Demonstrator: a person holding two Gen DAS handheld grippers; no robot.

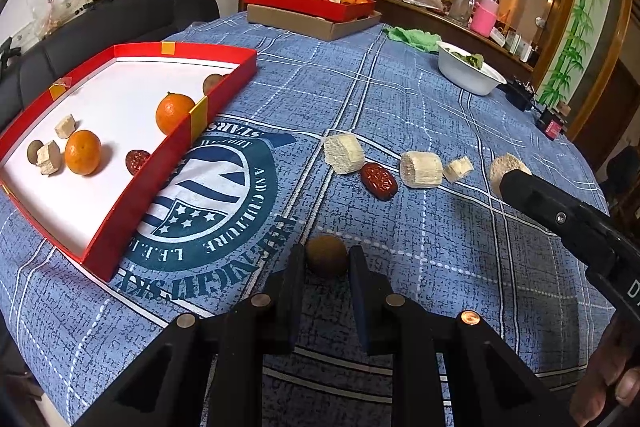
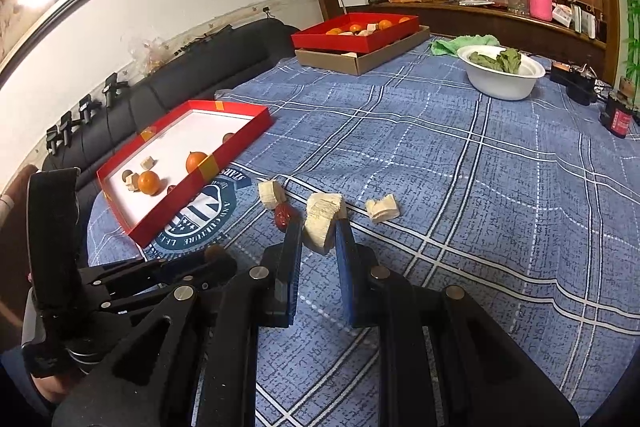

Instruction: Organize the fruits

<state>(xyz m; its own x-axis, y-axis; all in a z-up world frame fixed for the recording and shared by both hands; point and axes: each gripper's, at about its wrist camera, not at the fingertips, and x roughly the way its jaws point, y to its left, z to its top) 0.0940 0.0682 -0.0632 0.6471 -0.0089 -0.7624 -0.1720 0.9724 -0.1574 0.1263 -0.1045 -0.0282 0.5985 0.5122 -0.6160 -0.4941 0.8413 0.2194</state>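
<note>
My left gripper (image 1: 327, 255) is shut on a small round brown fruit (image 1: 327, 255) just above the blue cloth. My right gripper (image 2: 319, 227) is shut on a pale cylindrical chunk (image 2: 320, 221); in the left wrist view that chunk (image 1: 505, 165) shows at the gripper's tip. A red date (image 1: 378, 181) and three more pale chunks (image 1: 344, 153) (image 1: 421, 169) (image 1: 458, 169) lie in a row on the cloth. The red tray (image 1: 168, 155) at left holds two oranges (image 1: 82, 151) (image 1: 173, 113), pale cubes, a date and brown fruits.
A second red tray (image 1: 308, 1) with oranges sits on a cardboard box at the far side. A white bowl (image 1: 468, 71) with greens and a green cloth (image 1: 414, 37) stand far right. A black sofa borders the table at left.
</note>
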